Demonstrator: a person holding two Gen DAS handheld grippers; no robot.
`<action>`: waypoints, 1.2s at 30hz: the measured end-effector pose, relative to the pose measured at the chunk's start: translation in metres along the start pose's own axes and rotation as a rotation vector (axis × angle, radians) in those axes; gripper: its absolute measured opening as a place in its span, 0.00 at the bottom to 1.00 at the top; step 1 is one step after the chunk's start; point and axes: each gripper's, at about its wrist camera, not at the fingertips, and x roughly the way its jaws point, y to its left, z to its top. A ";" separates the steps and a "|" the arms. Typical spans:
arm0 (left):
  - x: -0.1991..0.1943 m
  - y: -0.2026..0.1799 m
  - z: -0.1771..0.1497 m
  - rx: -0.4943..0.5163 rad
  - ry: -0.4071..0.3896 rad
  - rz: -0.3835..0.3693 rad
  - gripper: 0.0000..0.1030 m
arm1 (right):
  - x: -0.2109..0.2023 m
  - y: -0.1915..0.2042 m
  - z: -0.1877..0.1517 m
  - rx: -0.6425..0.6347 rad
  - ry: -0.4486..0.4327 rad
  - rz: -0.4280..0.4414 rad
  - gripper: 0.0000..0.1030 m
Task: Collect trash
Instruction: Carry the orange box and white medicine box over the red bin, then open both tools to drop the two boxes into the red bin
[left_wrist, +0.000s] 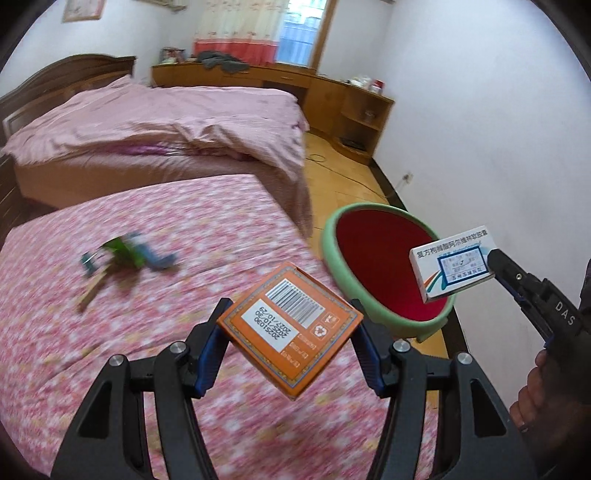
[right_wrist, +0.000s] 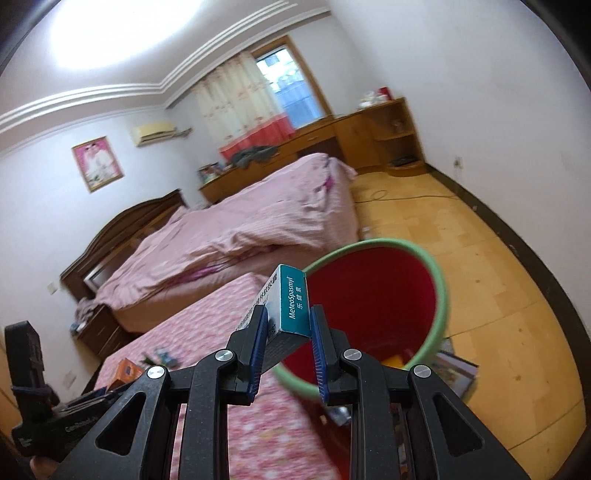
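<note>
We had the right gripper (right_wrist: 286, 332) pinching the medicine box (right_wrist: 282, 310) right over the bin (right_wrist: 441, 295) mouth, nearer than the left gripper (left_wrist: 290, 343) clamping the orange box (left_wrist: 291, 328) above the bed's (left_wrist: 110, 332) edge.

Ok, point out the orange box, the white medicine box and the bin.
orange box (left_wrist: 291, 334): left wrist view, barcode face.
white medicine box (right_wrist: 293, 304): right wrist view, teal end panel.
bin (left_wrist: 332, 254): left wrist view, green rim.
</note>
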 end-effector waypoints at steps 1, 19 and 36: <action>0.005 -0.007 0.002 0.012 0.003 -0.008 0.60 | 0.000 -0.006 0.001 0.008 -0.003 -0.013 0.23; 0.114 -0.094 0.022 0.164 0.117 -0.131 0.60 | 0.034 -0.077 0.004 0.073 0.029 -0.163 0.23; 0.112 -0.100 0.026 0.158 0.062 -0.131 0.72 | 0.044 -0.078 0.008 0.074 0.037 -0.103 0.30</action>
